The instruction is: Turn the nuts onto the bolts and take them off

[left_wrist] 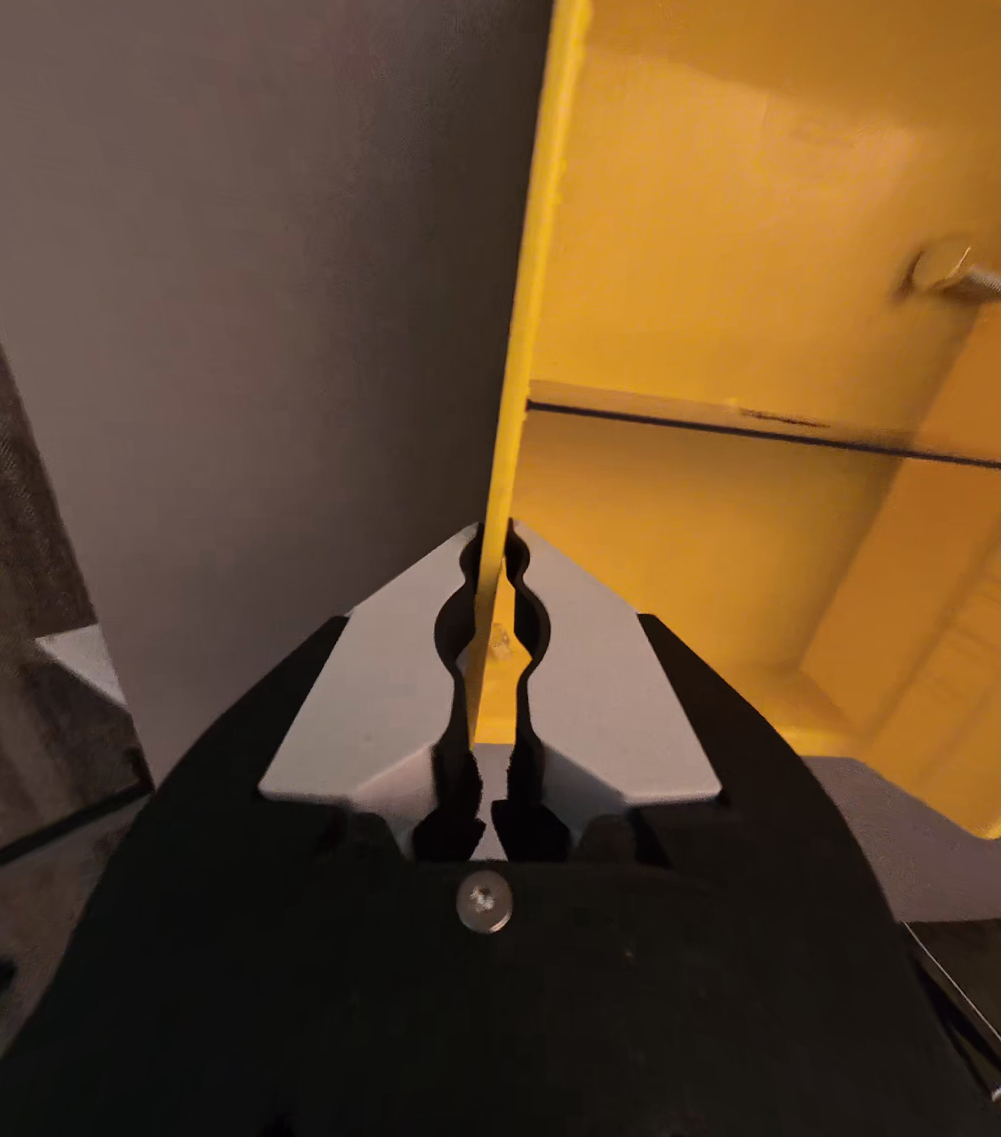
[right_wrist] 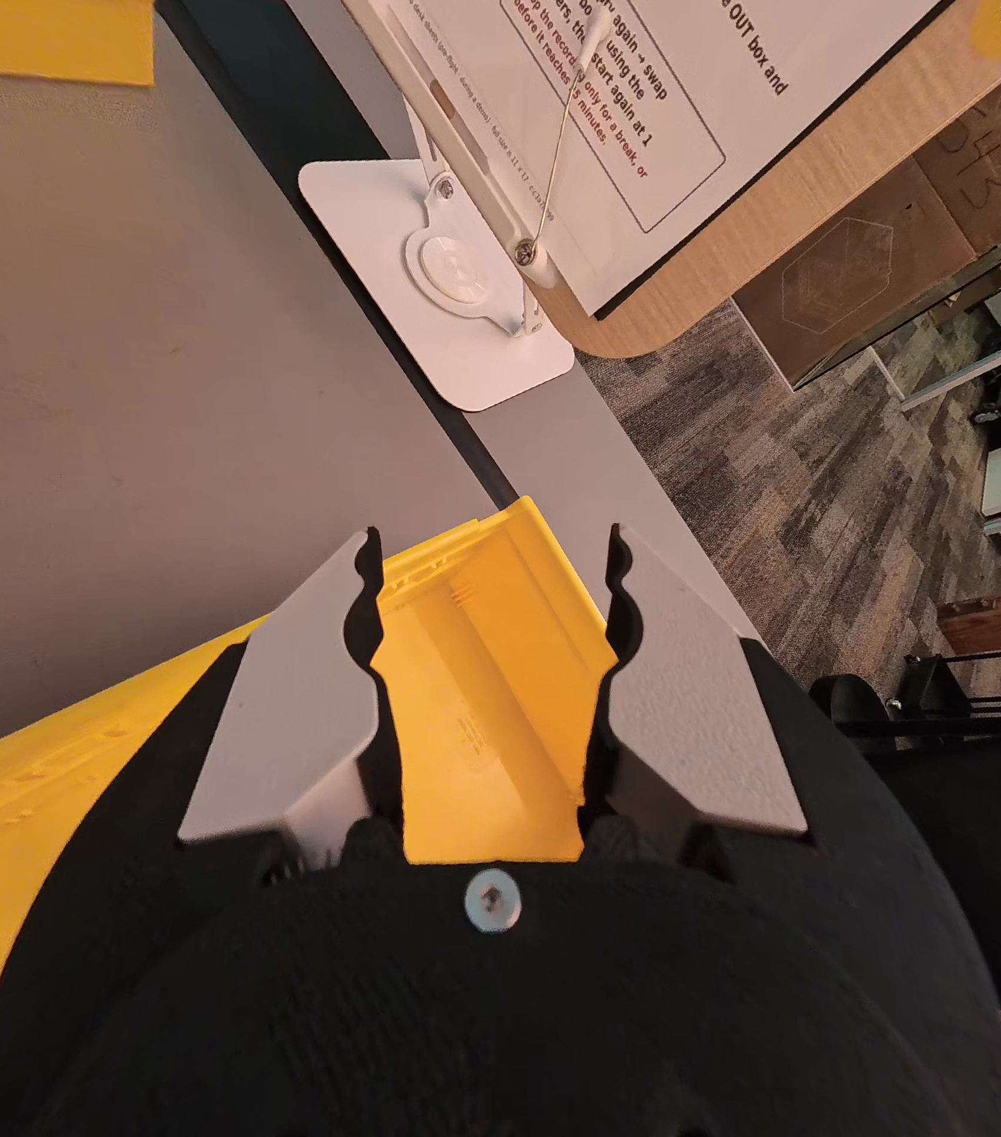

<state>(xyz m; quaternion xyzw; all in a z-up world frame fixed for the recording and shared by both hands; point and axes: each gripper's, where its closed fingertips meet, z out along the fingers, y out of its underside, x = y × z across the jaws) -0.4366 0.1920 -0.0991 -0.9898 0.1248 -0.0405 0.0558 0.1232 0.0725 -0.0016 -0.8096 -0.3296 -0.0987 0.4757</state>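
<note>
My left gripper [left_wrist: 493, 530] is shut on the thin upright wall [left_wrist: 531, 320] of a yellow bin, gripping its edge. Inside the bin, a silver threaded bolt [left_wrist: 962, 280] sticks out from the far yellow wall, with what looks like a nut at its base. A small pale piece [left_wrist: 501, 640] shows just behind the gripped wall; I cannot tell what it is. My right gripper [right_wrist: 494, 532] is open and holds nothing. It hovers over a yellow bin [right_wrist: 485, 707] on the grey table [right_wrist: 116, 369]. The part of the bin floor seen between the fingers is bare.
A white stand base [right_wrist: 424, 277] holds a wooden board with a printed sheet [right_wrist: 639, 123] at the table's edge. A yellow piece [right_wrist: 42, 37] lies at the far corner. Carpet floor [right_wrist: 793, 461] and a black chair [right_wrist: 916, 769] lie beyond the edge. About 60 cm separates my left fingertips from my right.
</note>
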